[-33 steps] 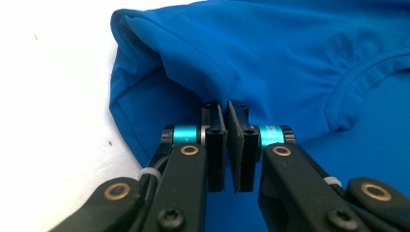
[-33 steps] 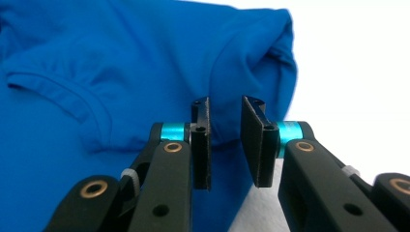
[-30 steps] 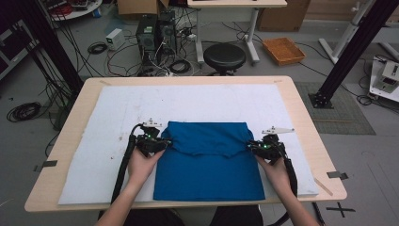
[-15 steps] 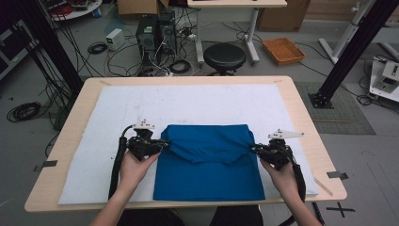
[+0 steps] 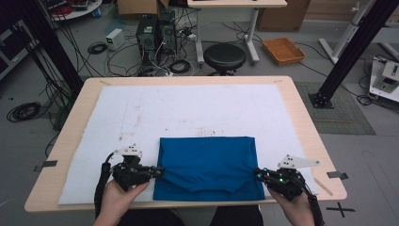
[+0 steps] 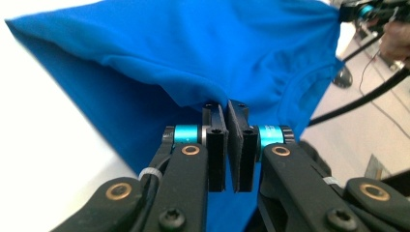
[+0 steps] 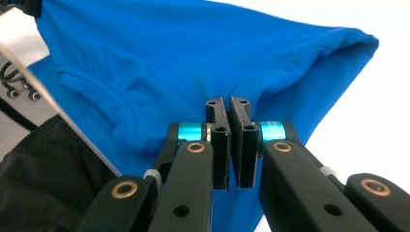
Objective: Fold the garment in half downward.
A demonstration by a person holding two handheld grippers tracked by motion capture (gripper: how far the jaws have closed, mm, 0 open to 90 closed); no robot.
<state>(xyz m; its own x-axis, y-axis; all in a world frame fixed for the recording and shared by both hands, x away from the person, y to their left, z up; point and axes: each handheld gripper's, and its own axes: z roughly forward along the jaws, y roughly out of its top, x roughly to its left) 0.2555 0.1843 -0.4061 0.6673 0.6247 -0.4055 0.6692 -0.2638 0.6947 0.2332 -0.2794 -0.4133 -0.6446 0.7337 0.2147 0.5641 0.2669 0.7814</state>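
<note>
- Hands come in at the bottom edge of the high view, the left hand (image 5: 117,200) at lower left and the right hand (image 5: 296,207) at lower right, each holding a gripper.
- Left gripper (image 5: 159,171) sits low and left of centre, jaws pinched tight on the left edge of the blue shirt (image 5: 207,167); in the left gripper view the left gripper (image 6: 227,108) has a fold of cloth (image 6: 193,58) bunched into its closed jaws.
- Right gripper (image 5: 258,173) sits low and right of centre, jaws clamped on the shirt's right edge; in the right gripper view the right gripper (image 7: 228,104) bites the fabric (image 7: 193,58) the same way, with the collar seam at left of the frame.
- Shirt lies folded in the lower middle of the frame, stretched between the two grippers, its near edge close to the table's front edge.
- White mat (image 5: 188,108) covers most of the wooden table (image 5: 301,117); its upper part is bare, with faint marks.
- Farther up, the grey floor carries a black stool (image 5: 225,55), computer towers (image 5: 154,33), loose cables (image 5: 23,110) at left, a basket (image 5: 283,50) and a black stand (image 5: 346,52) at upper right.
</note>
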